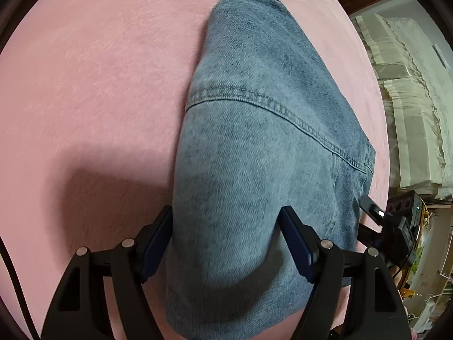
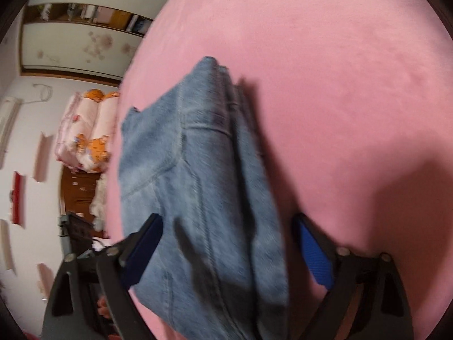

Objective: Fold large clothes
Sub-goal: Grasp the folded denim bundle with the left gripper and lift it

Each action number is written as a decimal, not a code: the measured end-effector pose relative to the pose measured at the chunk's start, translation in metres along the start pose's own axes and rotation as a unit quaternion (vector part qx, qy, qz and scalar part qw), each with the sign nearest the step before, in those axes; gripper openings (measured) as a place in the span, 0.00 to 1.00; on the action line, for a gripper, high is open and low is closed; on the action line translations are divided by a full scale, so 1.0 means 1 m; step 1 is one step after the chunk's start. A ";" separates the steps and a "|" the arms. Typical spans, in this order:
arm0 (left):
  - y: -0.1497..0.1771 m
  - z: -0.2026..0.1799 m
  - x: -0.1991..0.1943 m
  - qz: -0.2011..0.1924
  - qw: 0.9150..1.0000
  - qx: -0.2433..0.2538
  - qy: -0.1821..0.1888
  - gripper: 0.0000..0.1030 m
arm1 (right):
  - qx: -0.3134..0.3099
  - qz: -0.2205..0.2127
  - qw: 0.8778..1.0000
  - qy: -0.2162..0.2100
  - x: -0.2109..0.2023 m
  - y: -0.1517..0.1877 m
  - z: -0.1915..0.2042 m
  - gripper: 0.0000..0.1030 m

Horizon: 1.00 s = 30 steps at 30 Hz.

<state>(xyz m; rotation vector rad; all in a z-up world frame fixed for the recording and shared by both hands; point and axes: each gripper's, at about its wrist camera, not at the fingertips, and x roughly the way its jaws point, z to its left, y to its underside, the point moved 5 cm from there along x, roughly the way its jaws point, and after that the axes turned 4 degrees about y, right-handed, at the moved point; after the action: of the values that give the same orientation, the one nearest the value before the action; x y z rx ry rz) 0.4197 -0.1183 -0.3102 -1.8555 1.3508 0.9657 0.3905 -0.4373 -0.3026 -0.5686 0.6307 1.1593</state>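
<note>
Item: folded denim jeans (image 1: pixel 254 141), lying on pink bed (image 1: pixel 99 85), running from 6 to 12 o'clock. Heavy, limp, non-slippery; best held at stitched seams. Left gripper (image 1: pixel 226 243) and right gripper (image 2: pixel 226 249): jaws spread, straddling the near end.

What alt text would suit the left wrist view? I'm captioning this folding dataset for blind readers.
Folded blue jeans lie on a pink bedspread, stretching away from the camera, with the open left tongs straddling their near end, one black finger with a blue pad on each side. Stacked pale bedding sits beyond the bed at the right edge.
</note>
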 end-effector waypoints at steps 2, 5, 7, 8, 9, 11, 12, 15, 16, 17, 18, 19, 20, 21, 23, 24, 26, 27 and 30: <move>-0.003 0.001 0.002 0.000 1.000 0.001 0.005 0.72 | 0.020 0.021 0.999 -0.022 0.017 -0.002 0.001 0.52; -0.005 0.001 0.004 0.001 1.000 0.002 0.011 0.70 | 0.032 0.029 0.999 -0.033 0.030 -0.004 0.003 0.35; -0.003 0.000 0.003 0.000 1.000 0.007 0.011 0.64 | 0.041 0.025 0.998 -0.044 0.029 -0.002 0.005 0.28; -0.003 0.001 0.000 -0.005 1.000 0.010 0.015 0.58 | 0.045 0.021 0.998 -0.047 0.026 -0.001 0.006 0.27; 0.000 -0.001 -0.005 -0.013 1.000 0.012 0.020 0.53 | 0.045 0.017 0.998 -0.048 0.023 0.000 0.009 0.25; 0.001 -0.003 -0.012 -0.020 0.999 0.015 0.020 0.47 | 0.029 0.004 0.999 -0.037 0.018 0.003 0.023 0.22; 0.001 -0.005 -0.017 -0.025 0.999 0.015 0.023 0.44 | 0.018 -0.002 0.999 -0.034 0.015 0.004 0.031 0.21; 0.002 -0.011 -0.032 -0.032 0.999 0.027 0.032 0.41 | -0.031 -0.024 0.998 -0.040 0.001 0.010 0.066 0.20; 0.003 -0.011 -0.039 -0.033 0.998 0.028 0.036 0.41 | -0.053 -0.031 0.998 -0.033 -0.003 0.013 0.080 0.20; 0.003 -0.010 -0.049 -0.034 0.998 0.030 0.040 0.41 | -0.072 -0.036 0.996 -0.025 -0.007 0.016 0.093 0.20; 0.004 -0.007 -0.059 -0.039 0.998 0.032 0.044 0.41 | -0.086 -0.039 0.995 -0.018 -0.009 0.018 0.108 0.20; 0.005 -0.001 -0.073 -0.043 0.997 0.034 0.049 0.41 | -0.101 -0.042 0.994 -0.010 -0.011 0.023 0.124 0.20; 0.007 0.003 -0.082 -0.046 0.997 0.033 0.051 0.41 | -0.110 -0.043 0.993 -0.007 -0.013 0.025 0.133 0.20; 0.008 0.013 -0.099 -0.050 0.997 0.031 0.054 0.41 | -0.118 -0.043 0.992 -0.007 -0.013 0.029 0.146 0.19; 0.010 0.033 -0.128 -0.060 0.996 0.029 0.053 0.41 | -0.127 -0.042 0.991 -0.012 -0.010 0.039 0.174 0.19; 0.010 0.047 -0.144 -0.066 0.996 0.026 0.051 0.41 | -0.134 -0.041 0.990 -0.012 -0.006 0.044 0.187 0.19; 0.009 0.076 -0.177 -0.080 0.996 0.018 0.040 0.41 | -0.153 -0.040 0.987 -0.013 0.006 0.057 0.220 0.19; 0.007 0.092 -0.194 -0.088 0.996 0.016 0.031 0.41 | -0.159 -0.038 0.986 -0.017 0.017 0.064 0.241 0.19; -0.003 0.146 -0.246 -0.110 0.994 0.007 -0.001 0.41 | -0.184 -0.032 0.982 -0.028 0.059 0.084 0.299 0.19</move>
<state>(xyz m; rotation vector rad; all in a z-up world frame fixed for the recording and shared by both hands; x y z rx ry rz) 0.3453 0.1242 -0.1783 -1.9434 1.1199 0.8421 0.3736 -0.1647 -0.1439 -0.8607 0.3458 1.2346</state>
